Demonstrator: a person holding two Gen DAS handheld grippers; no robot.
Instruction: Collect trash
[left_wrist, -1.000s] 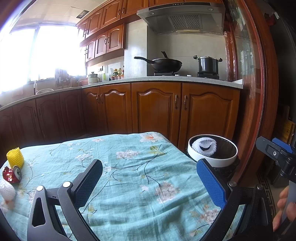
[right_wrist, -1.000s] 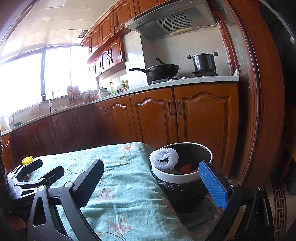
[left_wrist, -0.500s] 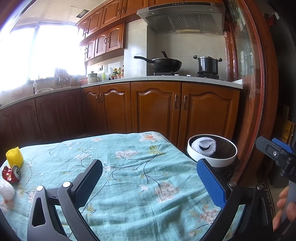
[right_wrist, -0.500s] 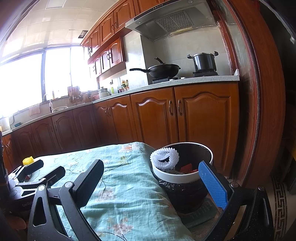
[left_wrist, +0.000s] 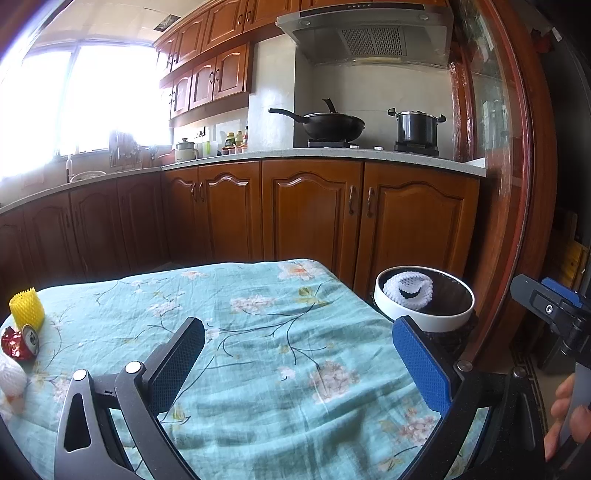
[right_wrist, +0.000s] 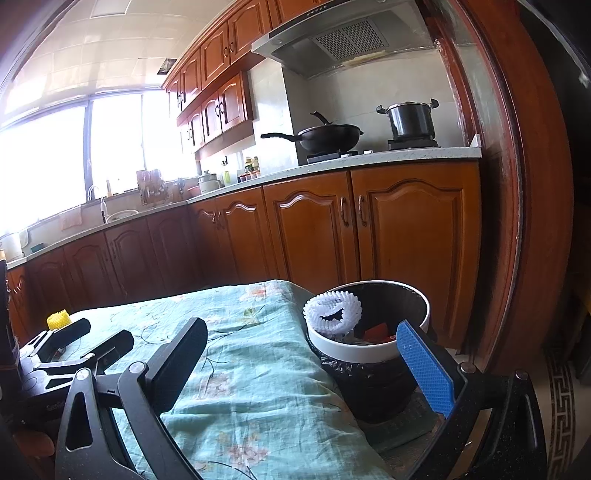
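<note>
My left black two-finger gripper (left_wrist: 299, 362) hangs with its fingers spread wide and nothing between them: one black textured pad on the left side, one blue textured pad (left_wrist: 421, 365) on the right. My right black two-finger gripper (right_wrist: 301, 363) has the same pose, fingers wide apart, black pad left and blue pad (right_wrist: 424, 373) right, gripping nothing. From the left wrist camera I see the right gripper's body at the far right edge, with my bare right hand (left_wrist: 569, 413) wrapped around its handle. From the right wrist camera the left gripper's dark fingers (right_wrist: 66, 334) show low at the left, parted.
</note>
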